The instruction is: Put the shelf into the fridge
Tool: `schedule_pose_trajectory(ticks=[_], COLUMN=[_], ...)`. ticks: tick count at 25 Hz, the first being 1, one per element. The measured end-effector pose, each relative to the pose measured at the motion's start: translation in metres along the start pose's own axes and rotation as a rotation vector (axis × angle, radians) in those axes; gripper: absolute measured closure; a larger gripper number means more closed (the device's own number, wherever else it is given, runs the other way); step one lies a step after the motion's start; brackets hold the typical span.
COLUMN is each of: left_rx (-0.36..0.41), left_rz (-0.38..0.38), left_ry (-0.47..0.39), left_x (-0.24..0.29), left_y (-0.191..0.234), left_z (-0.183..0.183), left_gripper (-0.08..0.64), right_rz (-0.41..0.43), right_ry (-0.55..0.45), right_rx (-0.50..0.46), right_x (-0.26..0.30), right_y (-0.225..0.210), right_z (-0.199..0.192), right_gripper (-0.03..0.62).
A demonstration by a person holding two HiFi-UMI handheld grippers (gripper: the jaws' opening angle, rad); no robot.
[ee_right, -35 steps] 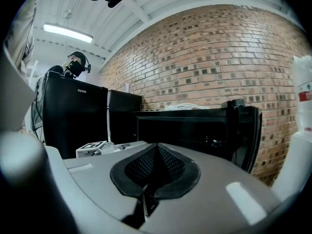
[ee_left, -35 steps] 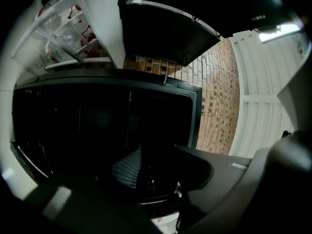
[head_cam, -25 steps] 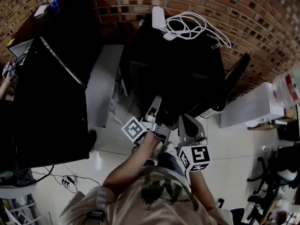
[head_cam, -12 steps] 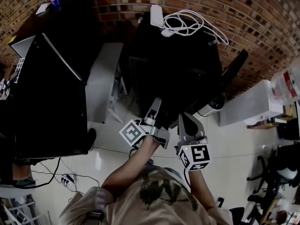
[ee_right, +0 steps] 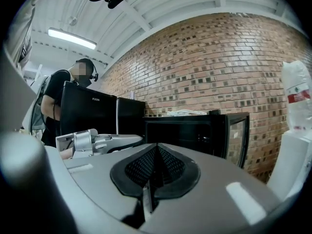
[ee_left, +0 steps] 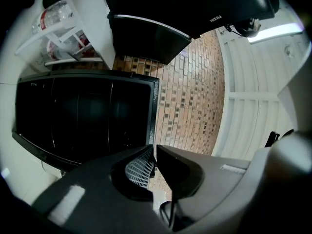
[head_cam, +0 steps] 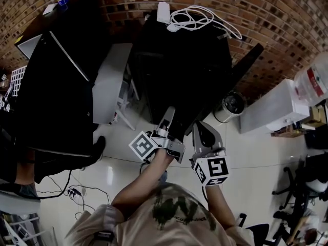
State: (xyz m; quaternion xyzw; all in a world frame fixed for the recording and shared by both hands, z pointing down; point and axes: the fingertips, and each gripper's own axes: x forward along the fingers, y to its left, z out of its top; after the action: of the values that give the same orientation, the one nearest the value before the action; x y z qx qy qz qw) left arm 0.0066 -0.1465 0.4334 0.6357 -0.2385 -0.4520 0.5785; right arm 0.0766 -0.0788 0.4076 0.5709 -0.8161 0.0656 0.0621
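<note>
Jaws of your left gripper (head_cam: 170, 114) and right gripper (head_cam: 200, 131) are pressed together, empty, before the open fridge (head_cam: 179, 65); no view clearly shows the shelf; next, likely, locate and grasp it.

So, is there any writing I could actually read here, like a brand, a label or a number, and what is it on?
Small white brand word at the top of the tall black cabinet: too small and blurred to read with certainty.
Red label on the plastic bottle: its print is too blurred to read.
Black-and-white squares on the marker cubes: patterns, not words or numbers.
Nothing else readable.
</note>
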Motion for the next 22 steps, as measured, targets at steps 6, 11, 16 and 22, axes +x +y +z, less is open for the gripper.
schedule_pose_trajectory(ticks=[6, 11, 16, 22], left_rx=[0.012, 0.026, 0.040, 0.055], left_rz=[-0.002, 0.001, 0.005, 0.003], left_ry=[0.003, -0.003, -0.013, -0.025], left_x=[-0.024, -0.051, -0.081, -0.113], left_y=[-0.010, -0.017, -0.029, -0.046], left_z=[-0.028, -0.044, -0.060, -0.075], left_gripper=[0.558, 0.558, 0.558, 0.558], right_rz=[0.003, 0.010, 0.021, 0.033], right_ry=[-0.019, -0.034, -0.036, -0.039], right_rx=[0.017, 0.021, 0.015, 0.015], right_x=[-0.036, -0.065, -0.095, -0.124], right_y=[0.001, 0.010, 0.023, 0.041], right_z=[-0.006, -0.010, -0.013, -0.017], right_gripper=[0.592, 0.592, 0.592, 0.592])
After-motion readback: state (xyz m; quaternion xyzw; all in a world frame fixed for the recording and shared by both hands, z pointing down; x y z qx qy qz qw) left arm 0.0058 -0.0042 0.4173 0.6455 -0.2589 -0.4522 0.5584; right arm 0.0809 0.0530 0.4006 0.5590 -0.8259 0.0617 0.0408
